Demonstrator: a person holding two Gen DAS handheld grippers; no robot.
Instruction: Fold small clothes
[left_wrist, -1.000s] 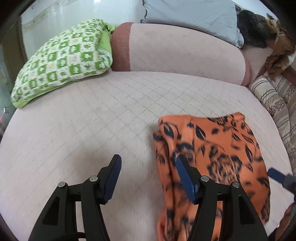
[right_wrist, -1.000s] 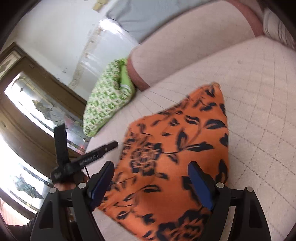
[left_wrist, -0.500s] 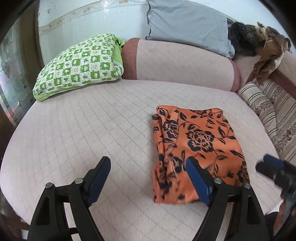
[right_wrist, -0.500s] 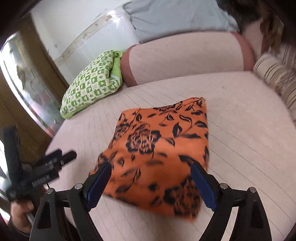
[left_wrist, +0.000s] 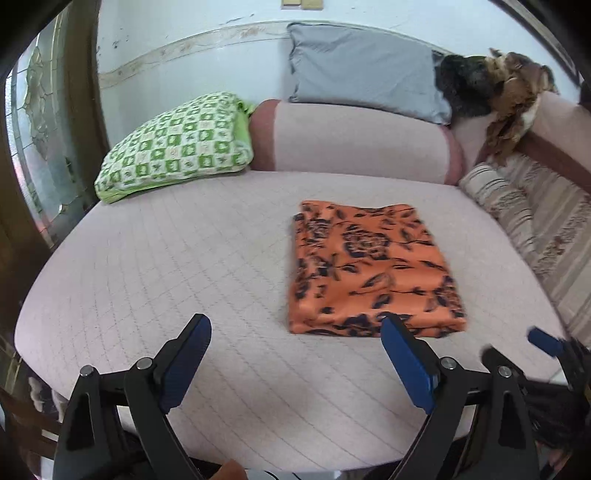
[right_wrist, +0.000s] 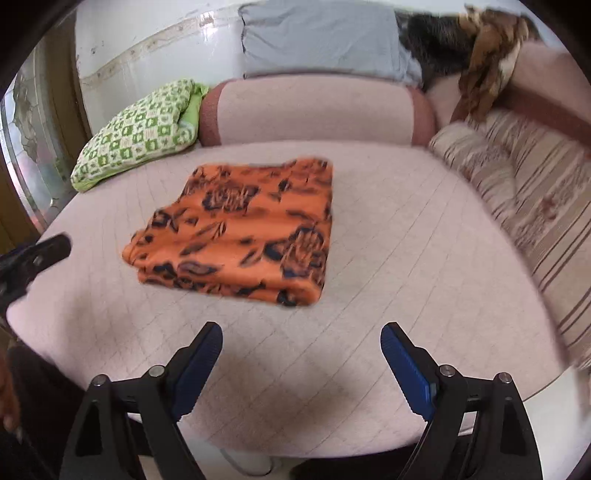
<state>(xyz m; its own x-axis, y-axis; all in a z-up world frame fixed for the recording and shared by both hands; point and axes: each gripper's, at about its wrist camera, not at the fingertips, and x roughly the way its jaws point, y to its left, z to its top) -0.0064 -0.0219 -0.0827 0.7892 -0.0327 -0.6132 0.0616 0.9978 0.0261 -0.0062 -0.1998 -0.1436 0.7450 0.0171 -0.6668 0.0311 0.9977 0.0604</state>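
An orange cloth with a dark flower print (left_wrist: 369, 269) lies folded into a flat rectangle on the pink quilted bed (left_wrist: 184, 266). It also shows in the right wrist view (right_wrist: 243, 229). My left gripper (left_wrist: 295, 354) is open and empty, held back near the bed's front edge, left of the cloth's near edge. My right gripper (right_wrist: 301, 358) is open and empty, in front of the cloth and apart from it. The right gripper also shows at the lower right of the left wrist view (left_wrist: 546, 343). The left gripper's tip shows at the left of the right wrist view (right_wrist: 40, 254).
A green checked pillow (left_wrist: 177, 147) lies at the back left. A pink bolster (left_wrist: 354, 140) and a grey pillow (left_wrist: 362, 70) stand behind. A striped cushion (left_wrist: 532, 218) lines the right side, with a brown cloth (left_wrist: 509, 96) above it. A glass door (left_wrist: 33, 147) stands left.
Both grippers have pulled back from the cloth toward the bed's front edge. The cloth now lies folded, with neither gripper over it.
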